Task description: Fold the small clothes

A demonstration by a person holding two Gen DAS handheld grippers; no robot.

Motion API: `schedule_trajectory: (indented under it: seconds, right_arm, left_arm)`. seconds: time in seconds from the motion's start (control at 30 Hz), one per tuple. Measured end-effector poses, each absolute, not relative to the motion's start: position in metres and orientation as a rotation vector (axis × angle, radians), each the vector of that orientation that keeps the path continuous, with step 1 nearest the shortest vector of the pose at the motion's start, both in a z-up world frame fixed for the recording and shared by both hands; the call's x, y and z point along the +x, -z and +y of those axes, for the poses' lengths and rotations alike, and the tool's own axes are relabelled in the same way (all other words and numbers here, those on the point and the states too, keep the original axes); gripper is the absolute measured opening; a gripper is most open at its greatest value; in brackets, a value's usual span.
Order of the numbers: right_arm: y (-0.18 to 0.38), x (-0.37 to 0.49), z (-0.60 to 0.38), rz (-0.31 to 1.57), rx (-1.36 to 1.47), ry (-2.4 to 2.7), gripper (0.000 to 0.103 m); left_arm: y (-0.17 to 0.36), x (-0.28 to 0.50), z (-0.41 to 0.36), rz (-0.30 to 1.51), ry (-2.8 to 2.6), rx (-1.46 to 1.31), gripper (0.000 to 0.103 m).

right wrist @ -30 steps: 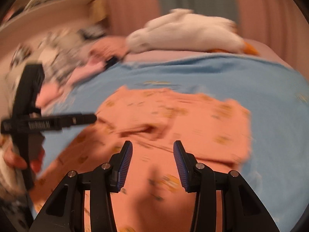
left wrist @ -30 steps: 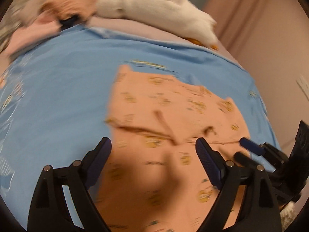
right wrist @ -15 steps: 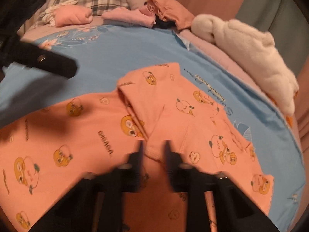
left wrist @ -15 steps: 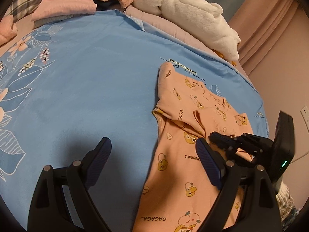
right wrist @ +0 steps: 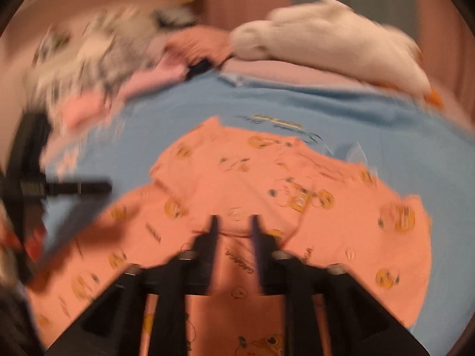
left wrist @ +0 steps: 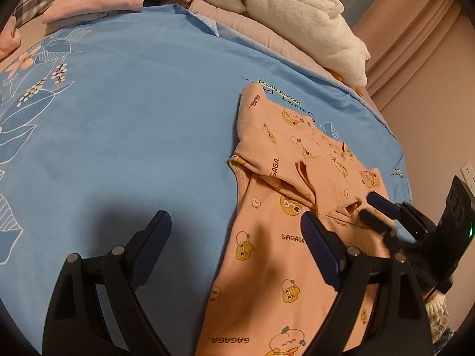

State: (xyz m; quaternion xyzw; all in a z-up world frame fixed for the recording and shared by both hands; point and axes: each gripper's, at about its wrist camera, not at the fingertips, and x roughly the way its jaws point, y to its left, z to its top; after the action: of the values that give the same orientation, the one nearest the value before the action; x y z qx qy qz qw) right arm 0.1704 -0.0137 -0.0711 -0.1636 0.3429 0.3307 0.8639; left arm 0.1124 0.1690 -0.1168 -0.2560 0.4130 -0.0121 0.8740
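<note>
I'm hovering my left gripper, jaws wide apart, over the peach cartoon-print cotton garment lying on the blue bedsheet. My right gripper is narrowing around a raised fold, not clamped; it risks pinching one layer and dragging the fold askew.

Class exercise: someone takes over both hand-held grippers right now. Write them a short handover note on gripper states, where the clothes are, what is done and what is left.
Left hand-held gripper: open, empty, above the blue sheet beside the garment.
Right hand-held gripper: jaws part open at the folded edge of the orange printed garment; no firm grip visible, and its own view is blurred.
Garment lies on the sheet, upper part partly folded over. Unfolded clothes pile at the far edge, by the white plush.
Left: finish the fold, then the pile.
</note>
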Motion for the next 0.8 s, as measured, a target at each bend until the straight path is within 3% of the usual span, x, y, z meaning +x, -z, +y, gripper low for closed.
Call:
schedule_trajectory:
  seconds: [0.27,0.3,0.4,0.57,0.8]
  right_arm:
    - [0.103,0.174,0.039,0.731,-0.636,-0.74,0.042]
    - [0.108,0.178,0.038,0.741,-0.643,-0.717,0.023]
    - [0.101,0.193,0.015,0.791,-0.467,-0.747,0.012]
    - [0.091,0.208,-0.03,0.857,-0.148,-0.808,0.011]
    - [0.085,0.22,-0.124,0.802,0.333,-0.628,0.011]
  left_arm:
    - [0.117,0.109,0.177,0.862,0.02,-0.547,0.089]
    - [0.119,0.109,0.178,0.866,0.022,-0.553,0.089]
    - [0.12,0.109,0.177,0.869,0.027,-0.552,0.089]
    - [0.122,0.111,0.176,0.875,0.03,-0.554,0.089]
    - [0.12,0.111,0.172,0.879,0.04,-0.538,0.089]
